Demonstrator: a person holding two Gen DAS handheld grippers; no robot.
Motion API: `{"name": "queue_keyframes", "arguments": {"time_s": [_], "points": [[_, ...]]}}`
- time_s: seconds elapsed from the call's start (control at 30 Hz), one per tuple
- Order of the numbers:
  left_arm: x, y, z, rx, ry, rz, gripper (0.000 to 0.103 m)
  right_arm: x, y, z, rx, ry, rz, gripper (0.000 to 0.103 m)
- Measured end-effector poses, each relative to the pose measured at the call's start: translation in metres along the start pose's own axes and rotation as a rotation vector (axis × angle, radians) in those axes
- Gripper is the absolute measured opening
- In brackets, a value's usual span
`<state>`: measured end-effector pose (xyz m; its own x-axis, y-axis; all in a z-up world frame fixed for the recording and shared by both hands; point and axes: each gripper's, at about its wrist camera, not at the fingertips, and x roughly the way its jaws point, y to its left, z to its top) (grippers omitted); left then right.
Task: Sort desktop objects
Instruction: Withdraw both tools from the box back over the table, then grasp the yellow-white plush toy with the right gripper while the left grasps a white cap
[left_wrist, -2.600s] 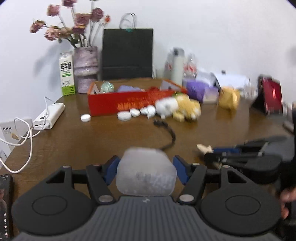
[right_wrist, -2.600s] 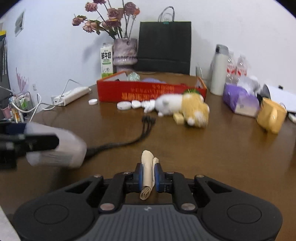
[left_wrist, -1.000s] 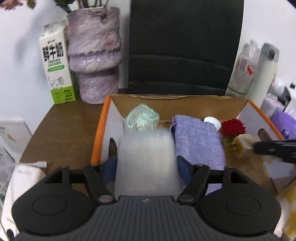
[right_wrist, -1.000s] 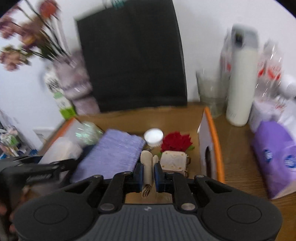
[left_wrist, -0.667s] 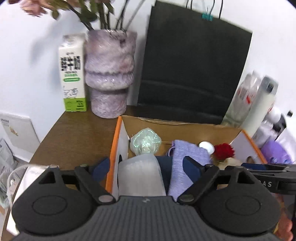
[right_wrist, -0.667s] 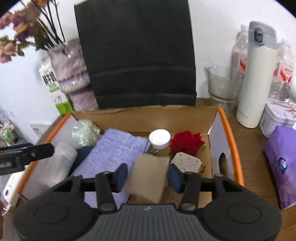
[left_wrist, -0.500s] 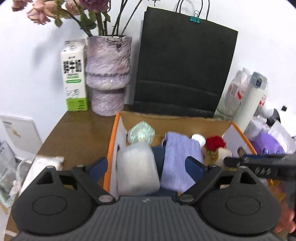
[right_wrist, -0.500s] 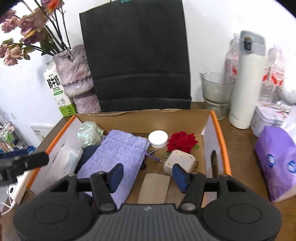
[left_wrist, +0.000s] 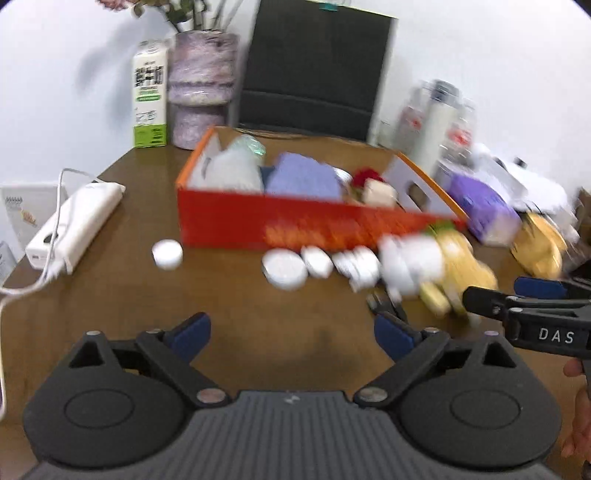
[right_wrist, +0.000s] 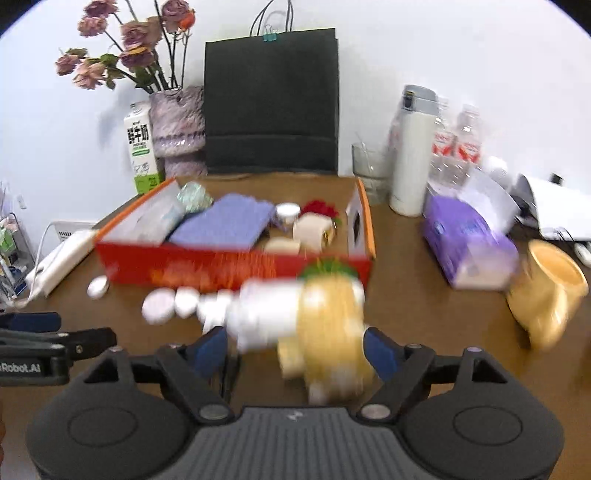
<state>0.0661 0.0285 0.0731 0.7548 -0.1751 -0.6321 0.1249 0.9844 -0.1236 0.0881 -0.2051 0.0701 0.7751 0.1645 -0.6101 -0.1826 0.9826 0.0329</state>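
Fingers spread wide and empty on both tools: the right gripper (right_wrist: 295, 350) brackets the plush toy (right_wrist: 317, 317), which lies at its twelve o'clock, right between the blue pads, long axis running nine to three. The left gripper (left_wrist: 291, 332) has that toy (left_wrist: 432, 273) off at two o'clock, so the right looks better placed. The red box (right_wrist: 236, 264) waits beyond.
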Motion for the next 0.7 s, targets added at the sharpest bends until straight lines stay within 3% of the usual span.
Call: {"name": "queue_keyframes", "arguments": {"time_s": [0.17,0.3,0.43,0.57,0.7], "points": [[-0.025,-0.001,-0.055,0.033,0.002,-0.063,0.101,-0.029,0.01,-0.055,0.033,0.023,0.017,0.088],[-0.035,-0.003,-0.082,0.058,0.006,-0.011,0.101,-0.051,0.023,-0.089,0.015,-0.007,0.039,0.09],[-0.048,-0.007,-0.094,0.079,-0.017,0.04,0.101,-0.063,0.032,-0.11,-0.014,-0.017,0.043,0.091],[-0.051,-0.001,-0.096,0.046,-0.042,0.049,0.101,-0.075,0.031,-0.116,0.005,-0.079,0.044,0.091],[-0.046,-0.003,-0.094,0.062,-0.011,0.038,0.101,-0.073,0.029,-0.116,0.025,-0.086,0.044,0.091]]}}
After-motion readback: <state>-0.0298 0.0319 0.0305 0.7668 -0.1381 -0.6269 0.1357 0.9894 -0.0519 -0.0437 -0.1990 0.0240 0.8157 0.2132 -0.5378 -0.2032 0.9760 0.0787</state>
